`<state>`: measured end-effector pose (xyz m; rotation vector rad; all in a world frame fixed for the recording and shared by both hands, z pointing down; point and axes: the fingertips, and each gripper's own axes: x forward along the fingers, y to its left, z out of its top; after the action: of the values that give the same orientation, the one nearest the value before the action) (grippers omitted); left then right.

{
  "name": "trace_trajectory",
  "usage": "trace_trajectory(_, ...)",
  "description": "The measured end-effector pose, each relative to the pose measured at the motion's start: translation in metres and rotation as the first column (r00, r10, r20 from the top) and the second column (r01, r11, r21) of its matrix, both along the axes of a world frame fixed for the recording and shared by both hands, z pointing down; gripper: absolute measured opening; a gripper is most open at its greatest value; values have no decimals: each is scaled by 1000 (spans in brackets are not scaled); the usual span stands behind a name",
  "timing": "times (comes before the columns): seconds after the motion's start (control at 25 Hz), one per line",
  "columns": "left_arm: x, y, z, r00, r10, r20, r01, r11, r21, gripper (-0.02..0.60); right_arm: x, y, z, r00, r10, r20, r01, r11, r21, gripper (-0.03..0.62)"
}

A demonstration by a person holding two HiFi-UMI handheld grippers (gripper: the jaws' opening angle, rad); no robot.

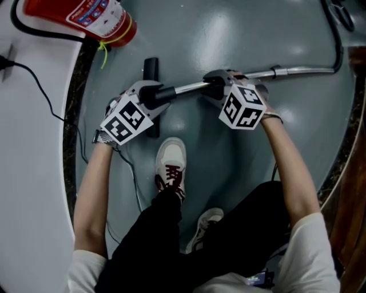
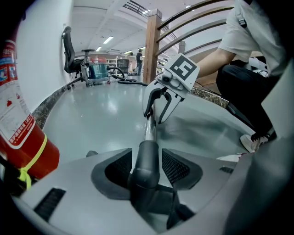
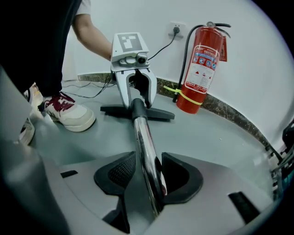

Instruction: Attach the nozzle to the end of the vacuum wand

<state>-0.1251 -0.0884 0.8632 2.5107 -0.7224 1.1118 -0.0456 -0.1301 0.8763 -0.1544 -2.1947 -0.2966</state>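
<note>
The left gripper (image 2: 147, 166) stands nearly wide, its pads loosely flanking the dark nozzle neck (image 2: 145, 156) rather than pinching it. The right gripper (image 3: 149, 176) is fully spread round the chrome wand (image 3: 143, 137), which leans on one pad. In the head view the nozzle head (image 1: 151, 67) lies at 11 o'clock of the left gripper. The joint looks seated — a straight push along the wand, no twist, should confirm it.

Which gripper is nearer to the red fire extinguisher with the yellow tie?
Left. The left gripper is at the black nozzle neck, just below the red fire extinguisher in the head view; the right gripper sits farther right, at the chrome wand.
</note>
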Motion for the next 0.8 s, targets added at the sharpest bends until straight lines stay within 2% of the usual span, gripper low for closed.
trace_trajectory(0.2,0,-9,-16,994,-78,-74,80,996,26,198,1,-7,-17,988,130,84,-122,987,-101,173)
trace_trajectory(0.32,-4,-19,-29,981,-157,-110,166,983,73,144,0,-17,-35,969,193,155,-178,978,-108,170)
trace_trajectory(0.52,-8,-33,-52,956,-243,-162,268,950,160,70,4,-34,-67,913,298,279,-282,955,-97,89)
trace_trajectory(0.68,-8,-45,-81,931,-288,-223,340,909,242,3,3,-45,-100,862,343,374,-344,937,-67,51)
trace_trajectory(0.8,-2,-52,-109,920,-280,-275,359,884,299,2,2,-54,-132,817,364,446,-378,924,-62,40)
